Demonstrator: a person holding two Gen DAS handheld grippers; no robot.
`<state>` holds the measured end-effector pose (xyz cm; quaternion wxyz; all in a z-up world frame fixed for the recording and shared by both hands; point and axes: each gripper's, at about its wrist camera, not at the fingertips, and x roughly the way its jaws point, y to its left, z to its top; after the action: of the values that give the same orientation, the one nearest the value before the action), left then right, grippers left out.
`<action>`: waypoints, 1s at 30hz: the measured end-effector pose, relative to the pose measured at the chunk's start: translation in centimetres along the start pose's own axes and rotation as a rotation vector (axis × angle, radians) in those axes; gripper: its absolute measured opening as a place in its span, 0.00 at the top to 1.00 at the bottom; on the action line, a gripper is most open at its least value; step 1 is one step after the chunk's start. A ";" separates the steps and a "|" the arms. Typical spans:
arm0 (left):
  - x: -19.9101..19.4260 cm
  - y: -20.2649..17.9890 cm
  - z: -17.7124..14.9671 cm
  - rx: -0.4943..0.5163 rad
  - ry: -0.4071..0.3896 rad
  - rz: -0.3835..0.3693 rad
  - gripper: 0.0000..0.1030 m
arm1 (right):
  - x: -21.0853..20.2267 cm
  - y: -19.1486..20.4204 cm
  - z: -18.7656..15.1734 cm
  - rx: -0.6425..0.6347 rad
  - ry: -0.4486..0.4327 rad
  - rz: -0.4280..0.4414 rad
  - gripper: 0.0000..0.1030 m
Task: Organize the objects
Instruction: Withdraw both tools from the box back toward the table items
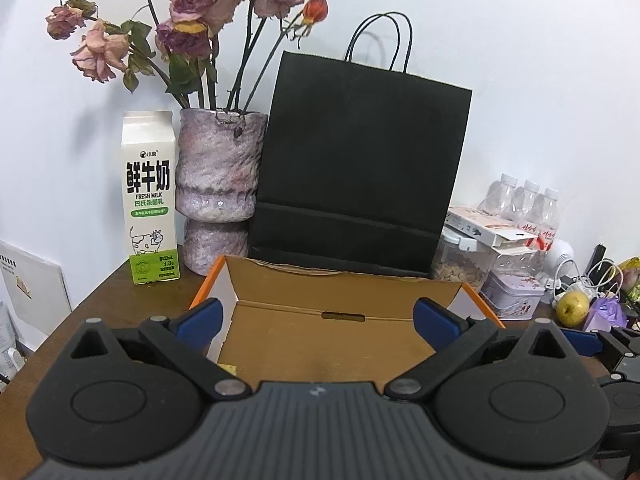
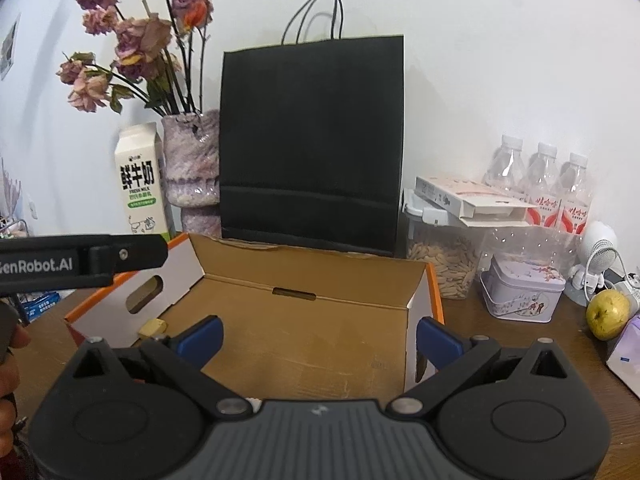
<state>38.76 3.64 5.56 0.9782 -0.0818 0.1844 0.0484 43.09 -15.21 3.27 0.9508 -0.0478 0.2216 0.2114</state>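
An open cardboard box [image 1: 332, 332] with orange outer walls [image 2: 434, 296] sits on the brown table in front of both cameras. A small yellowish object [image 2: 152, 327] lies at its near left corner, and a sliver of it [image 1: 229, 368] shows in the left wrist view. My left gripper [image 1: 320, 318] hangs over the box's near edge, wide open, nothing between its blue pads. My right gripper [image 2: 320, 340] is also wide open and empty above the box floor. The left tool's black body [image 2: 80, 264] crosses the right wrist view at the left.
A black paper bag [image 1: 360, 168] stands behind the box against the wall. Left of it are a vase of dried roses [image 1: 218, 188] and a milk carton [image 1: 150, 200]. To the right are a seed jar [image 2: 444, 260], water bottles [image 2: 540, 184], a tin [image 2: 520, 292] and a yellow-green fruit [image 2: 608, 314].
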 end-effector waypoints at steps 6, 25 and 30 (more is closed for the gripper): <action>-2.0 0.3 -0.3 0.006 -0.015 -0.002 0.00 | -1.9 0.6 -0.3 -0.016 -0.024 0.009 0.00; -9.4 1.0 -3.2 0.071 -0.072 0.009 0.00 | -8.3 0.9 -3.0 -0.019 -0.041 0.004 0.00; -11.5 0.9 -3.8 0.076 -0.083 0.002 0.00 | -10.1 1.1 -3.4 -0.016 -0.052 -0.001 0.00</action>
<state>26.66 3.12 6.18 0.9874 -0.0421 0.1456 0.0457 33.07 -18.68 4.63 0.9559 -0.0499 0.1950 0.2138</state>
